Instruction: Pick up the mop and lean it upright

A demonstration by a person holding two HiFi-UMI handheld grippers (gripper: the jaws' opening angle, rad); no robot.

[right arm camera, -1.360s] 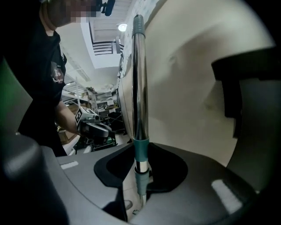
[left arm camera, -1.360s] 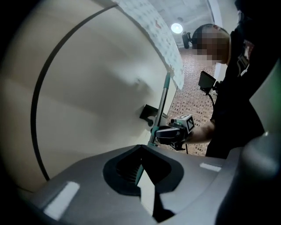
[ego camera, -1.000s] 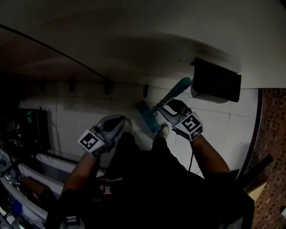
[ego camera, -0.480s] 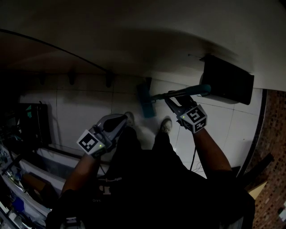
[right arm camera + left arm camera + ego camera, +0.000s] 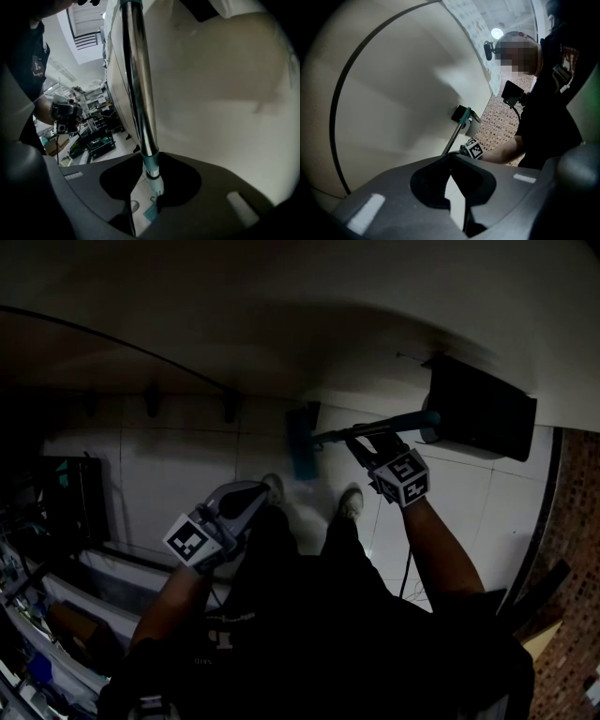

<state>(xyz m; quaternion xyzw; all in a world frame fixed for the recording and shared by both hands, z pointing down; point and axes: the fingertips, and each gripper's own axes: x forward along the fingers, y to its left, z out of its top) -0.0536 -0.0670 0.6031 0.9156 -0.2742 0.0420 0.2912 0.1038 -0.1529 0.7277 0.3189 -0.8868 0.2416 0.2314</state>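
The mop has a teal head (image 5: 304,442) on the tiled floor at the foot of the cream wall. Its metal handle (image 5: 349,432) ends in a teal grip (image 5: 424,418) near a black wall box. My right gripper (image 5: 360,440) is shut on the handle partway along. In the right gripper view the shiny handle (image 5: 138,93) runs down between the jaws of that gripper (image 5: 150,187), with the mop head (image 5: 151,213) below. My left gripper (image 5: 251,497) is shut and empty, held above the person's knees. The left gripper view shows its closed jaws (image 5: 457,197) and the mop handle (image 5: 454,136) far off.
A black box (image 5: 476,409) hangs on the wall at right. The person's shoes (image 5: 349,504) stand on white tiles just behind the mop head. A black cable (image 5: 112,345) curves along the wall. Carts and clutter (image 5: 66,507) fill the left side; patterned flooring (image 5: 572,521) lies at right.
The mop head has swung from beside the feet to the foot of the wall. The right gripper moved toward the wall with the handle. The left gripper stayed put.
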